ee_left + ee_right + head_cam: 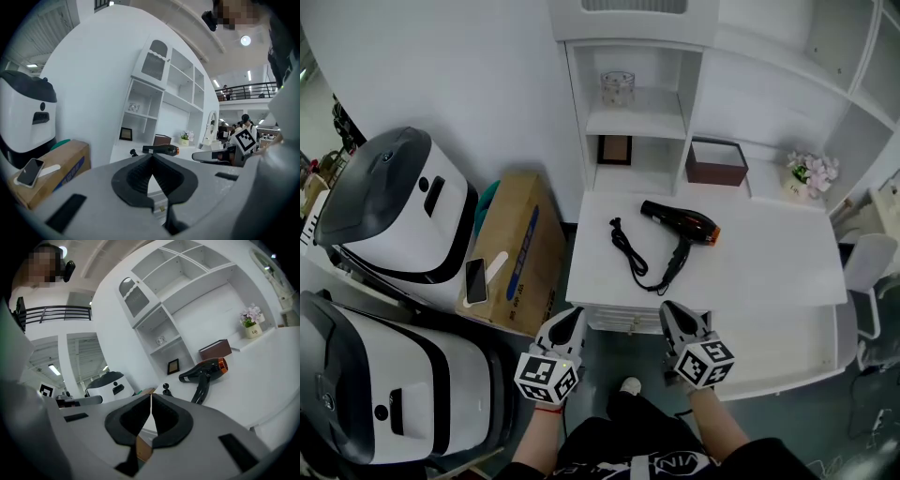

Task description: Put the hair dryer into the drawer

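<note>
The hair dryer lies on its side in the middle of the white counter. It is out in the open, so it is easy to reach. Its black cord trails loose toward the front edge, and it could drag or snag when the dryer is lifted. The drawer sits just under that front edge and looks closed, so I think it must be pulled open first. That may be why both claws are down low by the drawer front, not up by the dryer. The left claw is pinched shut with nothing in it. The right claw is pinched shut and empty too. They will need to open before they can grab anything.
</note>
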